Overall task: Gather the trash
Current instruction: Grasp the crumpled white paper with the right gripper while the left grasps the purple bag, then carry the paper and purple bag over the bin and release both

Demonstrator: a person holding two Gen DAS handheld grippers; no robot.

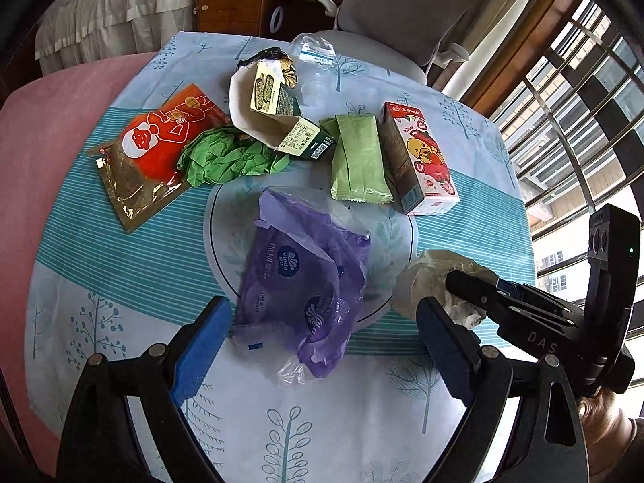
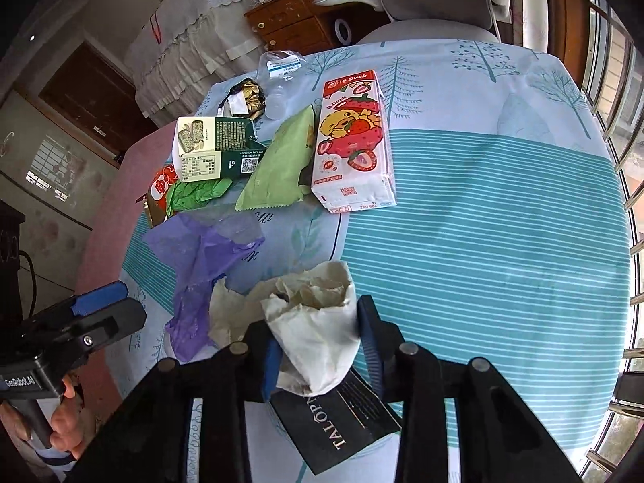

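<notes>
Crumpled white paper (image 2: 318, 322) sits pinched between the fingers of the right gripper (image 2: 318, 346), just above a black card (image 2: 342, 426) on the tablecloth (image 2: 483, 241). The left gripper (image 1: 322, 334) hovers with its fingers spread wide on either side of the purple plastic wrapper (image 1: 302, 281), not touching it. Judged step: the first piece of trash is secured and the wrapper is the likely next pickup; that calls for lowering the left gripper and closing on the bunched plastic. No bin is visible in either view. Beyond the wrapper lie the green paper (image 1: 229, 157), red packet (image 1: 149, 153), green sachet (image 1: 358, 161) and strawberry carton (image 1: 418, 157), packed close together. Right of the carton the cloth offers open room; the table edge there borders a barred window.
</notes>
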